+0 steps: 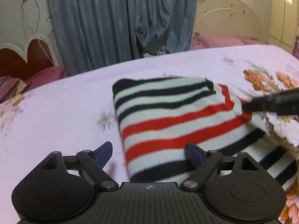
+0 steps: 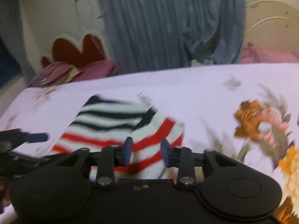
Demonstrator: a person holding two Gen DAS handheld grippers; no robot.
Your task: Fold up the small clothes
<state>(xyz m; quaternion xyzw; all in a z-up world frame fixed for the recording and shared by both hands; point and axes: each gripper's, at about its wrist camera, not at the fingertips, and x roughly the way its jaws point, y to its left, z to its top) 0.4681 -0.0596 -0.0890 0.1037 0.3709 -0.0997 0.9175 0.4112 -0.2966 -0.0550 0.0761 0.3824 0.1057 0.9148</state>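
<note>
A small knit garment (image 1: 168,115), white with black and red stripes, lies folded on a pale lilac floral bed sheet (image 1: 65,112). In the left wrist view my left gripper (image 1: 149,153) is open wide at the garment's near left edge, one blue pad on either side of that edge and neither pressing on it. The dark fingers (image 1: 265,103) of my right gripper reach in from the right to the garment's right corner. The right wrist view is blurred. There my right gripper (image 2: 146,150) is open over the garment (image 2: 115,128), with the striped cloth showing in the gap.
A grey-blue curtain (image 1: 121,22) hangs behind the bed's far edge. Beyond it are a cream headboard (image 1: 228,16) with pink bedding (image 1: 220,41) and, on the left, a red heart-shaped headboard (image 1: 28,56) with a magenta pillow (image 1: 46,75). Orange flower prints (image 1: 261,78) cover the sheet's right side.
</note>
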